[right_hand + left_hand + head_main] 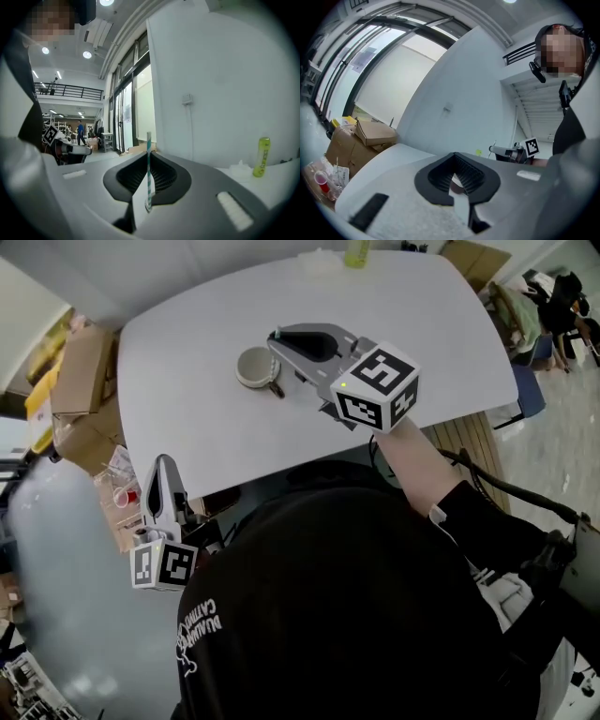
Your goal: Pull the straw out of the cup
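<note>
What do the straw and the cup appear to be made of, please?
The straw is probably paper: it has a matte surface with teal and white stripes and no glossy shine. The cup is likely paper or card, dull beige with a paler rim. It is seen only from above, so plastic cannot be ruled out.

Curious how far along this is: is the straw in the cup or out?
Out. The right gripper is shut on the straw, its lower end free; the cup on the table shows no straw.
</note>
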### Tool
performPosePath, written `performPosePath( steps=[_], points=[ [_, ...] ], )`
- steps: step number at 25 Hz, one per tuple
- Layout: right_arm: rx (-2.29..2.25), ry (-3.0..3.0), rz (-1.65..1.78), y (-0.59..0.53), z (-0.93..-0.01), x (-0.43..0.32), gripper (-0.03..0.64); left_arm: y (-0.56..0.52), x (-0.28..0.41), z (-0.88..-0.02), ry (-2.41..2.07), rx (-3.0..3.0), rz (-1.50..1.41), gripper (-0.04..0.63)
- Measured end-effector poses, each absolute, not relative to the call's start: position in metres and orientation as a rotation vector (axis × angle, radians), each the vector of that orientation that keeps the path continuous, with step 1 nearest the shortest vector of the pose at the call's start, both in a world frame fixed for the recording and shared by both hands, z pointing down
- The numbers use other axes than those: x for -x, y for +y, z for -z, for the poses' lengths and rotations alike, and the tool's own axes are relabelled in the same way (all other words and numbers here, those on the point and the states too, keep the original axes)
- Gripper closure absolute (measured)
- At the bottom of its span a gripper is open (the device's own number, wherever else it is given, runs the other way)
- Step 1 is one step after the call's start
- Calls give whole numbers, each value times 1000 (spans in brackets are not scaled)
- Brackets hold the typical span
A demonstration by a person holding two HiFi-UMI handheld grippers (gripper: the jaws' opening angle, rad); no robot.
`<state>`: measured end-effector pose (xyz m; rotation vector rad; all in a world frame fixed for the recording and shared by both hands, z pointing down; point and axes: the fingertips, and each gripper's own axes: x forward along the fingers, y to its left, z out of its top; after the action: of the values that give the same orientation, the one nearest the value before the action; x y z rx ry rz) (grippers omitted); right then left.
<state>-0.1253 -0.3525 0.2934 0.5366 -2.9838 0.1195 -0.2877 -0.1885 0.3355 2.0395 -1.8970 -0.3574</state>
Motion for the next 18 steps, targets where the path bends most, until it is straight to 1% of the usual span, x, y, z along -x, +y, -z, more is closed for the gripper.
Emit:
performPosePath(
  steps=[5,11,18],
  points=[
    [-585,-2981,-96,-311,-272,124,591,-152,292,-323,-1850,-2075,394,591],
    [-657,-2986,-120,-266,-279,121,591,-125,299,-326,-1803,-2106,423,591],
    [-768,-2980,-166,-196,-271,109,591,-61,296,-319,-1724,-2159,438,591]
  ],
)
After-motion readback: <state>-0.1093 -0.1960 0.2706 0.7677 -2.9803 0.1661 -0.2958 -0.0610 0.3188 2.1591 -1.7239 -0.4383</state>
